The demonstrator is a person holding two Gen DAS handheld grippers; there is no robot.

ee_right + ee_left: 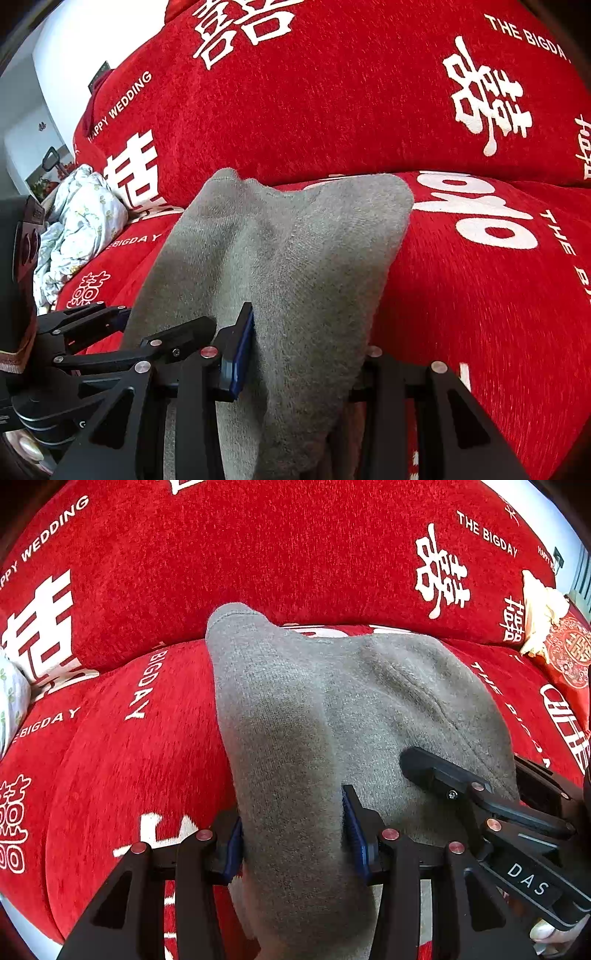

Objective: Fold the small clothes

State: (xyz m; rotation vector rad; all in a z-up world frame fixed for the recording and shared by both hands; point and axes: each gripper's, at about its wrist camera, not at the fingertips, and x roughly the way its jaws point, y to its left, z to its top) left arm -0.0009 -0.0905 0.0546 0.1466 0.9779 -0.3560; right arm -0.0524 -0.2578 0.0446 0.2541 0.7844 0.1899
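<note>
Pinched between blue-padded jaws of left hand-held gripper (293,843) and right hand-held gripper (303,347): grey fleecy knit garment (332,709), draped across red wedding-print chenille sofa seat (122,760), probably gripped at both near edges for folding away toward the backrest.

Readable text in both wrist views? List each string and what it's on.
"HAPPY WEDDING": red sofa cover, backrest.
"THE BIGDAY": same cover, backrest and seat.
"BIGDAY": seat cushion.
White double-happiness characters: all over the cover.
"DAS": label on the right gripper body; both grippers grip the grey garment.
Red cushion at the far right: motif too small to read.
</note>
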